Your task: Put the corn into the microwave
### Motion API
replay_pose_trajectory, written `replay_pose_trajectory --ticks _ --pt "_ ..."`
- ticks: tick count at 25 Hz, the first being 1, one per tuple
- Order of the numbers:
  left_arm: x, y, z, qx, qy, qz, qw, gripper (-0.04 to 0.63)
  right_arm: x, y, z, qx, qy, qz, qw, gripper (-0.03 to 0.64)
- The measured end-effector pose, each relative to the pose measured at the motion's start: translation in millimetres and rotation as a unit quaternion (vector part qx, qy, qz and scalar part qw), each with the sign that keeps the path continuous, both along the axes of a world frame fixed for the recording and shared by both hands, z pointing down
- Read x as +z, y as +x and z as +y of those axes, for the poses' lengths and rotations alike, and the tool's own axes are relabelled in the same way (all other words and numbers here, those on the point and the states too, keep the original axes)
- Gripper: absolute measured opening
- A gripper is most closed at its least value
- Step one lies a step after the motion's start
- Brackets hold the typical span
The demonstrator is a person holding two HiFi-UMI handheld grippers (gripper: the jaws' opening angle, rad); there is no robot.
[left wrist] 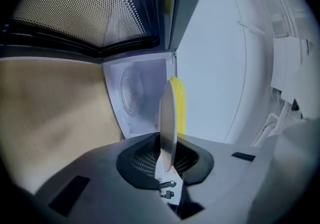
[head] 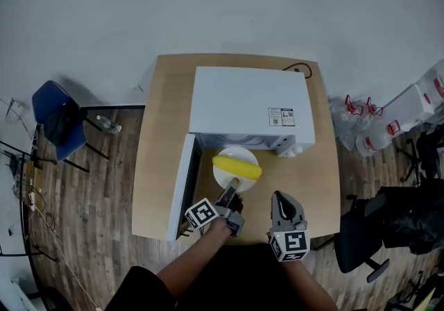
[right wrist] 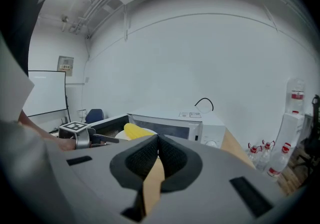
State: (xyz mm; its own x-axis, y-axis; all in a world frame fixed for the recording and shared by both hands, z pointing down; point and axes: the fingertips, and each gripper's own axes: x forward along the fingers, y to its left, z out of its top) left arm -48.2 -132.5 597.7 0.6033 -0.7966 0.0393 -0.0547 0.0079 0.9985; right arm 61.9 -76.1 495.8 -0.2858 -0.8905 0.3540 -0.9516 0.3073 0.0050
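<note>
**Bench** [head: 159,164]: wooden top. Bare strips run down its left and right sides; its near edge lies just in front of the person's forearms.

**Microwave** [head: 243,101]: white, set toward the far half of the bench. Its back is close to the far edge, and a black cable [head: 298,69] loops at the far right corner.

**Door** [head: 182,188]: swung fully out on the left. It stands as a wall along the left side of the opening, and its free end nearly reaches the bench's near edge. The left gripper view shows the mesh window [left wrist: 75,8] close beside the hand-held gripper and the white cavity with its turntable [left wrist: 132,90] straight ahead.

**Plate** [head: 225,179]: white and round, held just in front of the open cavity, right of the door.

**Corn** [head: 237,167]: a yellow cob lying across the plate, outside the cavity and near its mouth.

**Left hand-held gripper** [head: 231,188]: jaws clamped on the plate's near rim. Its own view shows the rim edge-on between the pads [left wrist: 169,155].

**Right hand-held gripper** [head: 279,200]: jaws together with nothing between them, over bare bench right of the plate and apart from it.

**Surroundings**: wooden floor, with a blue chair [head: 59,119] to the left. To the right are a black chair [head: 388,226] and bottles [head: 361,122], well apart from the bench.
</note>
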Motion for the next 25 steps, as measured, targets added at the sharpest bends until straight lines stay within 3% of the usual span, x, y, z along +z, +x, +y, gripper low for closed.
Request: replay_pose_trajectory --ticks 7,15,25 --pt "31 5 -27 -0.008 -0.007 -0.019 0.9998 0.032 19 13 -19 0.004 -0.019 -0.002 1.0 0.06" --pt "57 5 -57 -0.048 -0.028 0.017 0.9983 0.032 39 26 -42 0.013 -0.042 -0.007 0.999 0.06" --pt "95 4 -85 -0.072 -0.042 0.009 0.9965 0.032 47 33 -62 -0.001 -0.051 0.015 0.999 0.06"
